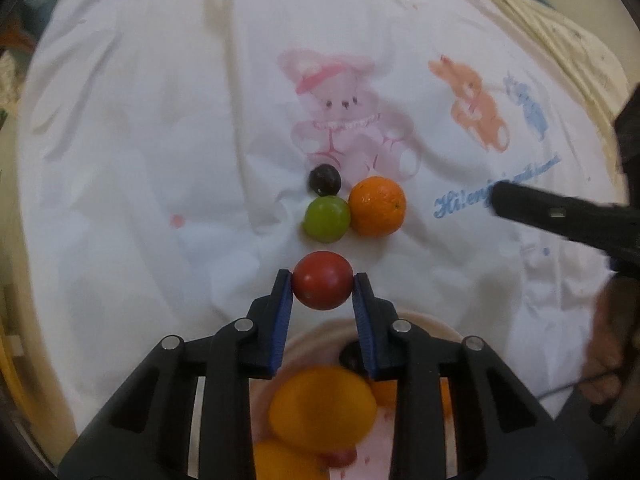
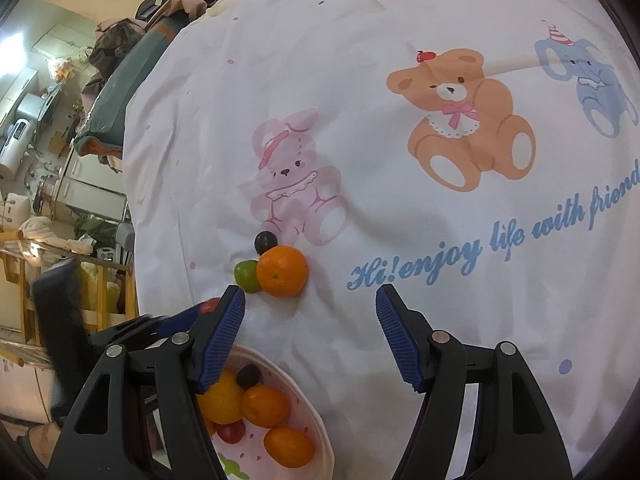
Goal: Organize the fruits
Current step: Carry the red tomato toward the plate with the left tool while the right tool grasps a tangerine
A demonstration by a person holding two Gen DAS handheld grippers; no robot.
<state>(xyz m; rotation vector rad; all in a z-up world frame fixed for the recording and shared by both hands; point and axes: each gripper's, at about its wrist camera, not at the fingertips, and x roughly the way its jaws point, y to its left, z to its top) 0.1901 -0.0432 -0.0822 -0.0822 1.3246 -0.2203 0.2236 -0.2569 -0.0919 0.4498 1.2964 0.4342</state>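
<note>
So the red fruit (image 1: 323, 280) is pinched right between the blue pads (image 1: 283, 312) of the left tongs (image 1: 322, 285), one pad pressed on each side, sitting just over the white printed sheet (image 1: 160, 140). Just past it there's a little cluster: a green fruit (image 1: 327, 219) touching an orange (image 1: 377, 206), with a dark plum (image 1: 325, 179) tucked behind them. Nearer the camera, under the left tongs, a pink bowl (image 2: 304, 400) already has oranges and a dark fruit in it. The right tongs (image 2: 311, 300) hang over bare sheet beside the cluster, spread wide with nothing between them.
</note>
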